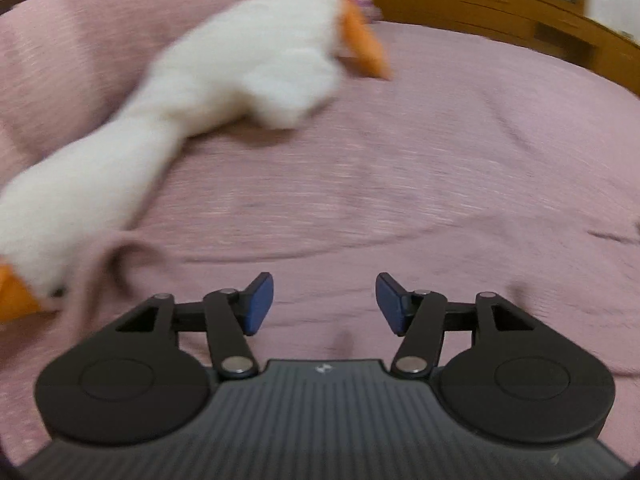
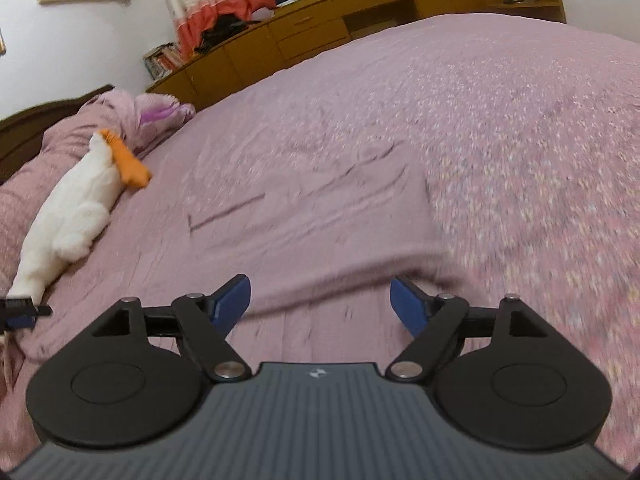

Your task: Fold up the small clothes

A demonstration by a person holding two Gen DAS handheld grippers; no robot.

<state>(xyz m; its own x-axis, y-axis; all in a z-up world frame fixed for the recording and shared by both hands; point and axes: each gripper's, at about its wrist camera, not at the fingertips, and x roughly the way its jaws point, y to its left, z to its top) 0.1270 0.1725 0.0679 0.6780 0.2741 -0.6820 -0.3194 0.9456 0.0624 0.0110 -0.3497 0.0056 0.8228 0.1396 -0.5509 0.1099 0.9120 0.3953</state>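
A dusty pink garment lies flat on the pink bedspread, nearly the same colour, with dark seam lines across it. Its near edge lies just beyond my right gripper, which is open and empty. In the left wrist view the pink cloth fills the frame ahead of my left gripper, which is open and empty above it. I cannot tell garment from bedspread there. The left gripper's tip shows at the left edge of the right wrist view.
A white plush goose with orange beak and feet lies at the left of the bed, also in the right wrist view. Pillows sit beyond it. Wooden cabinets line the far side of the bed.
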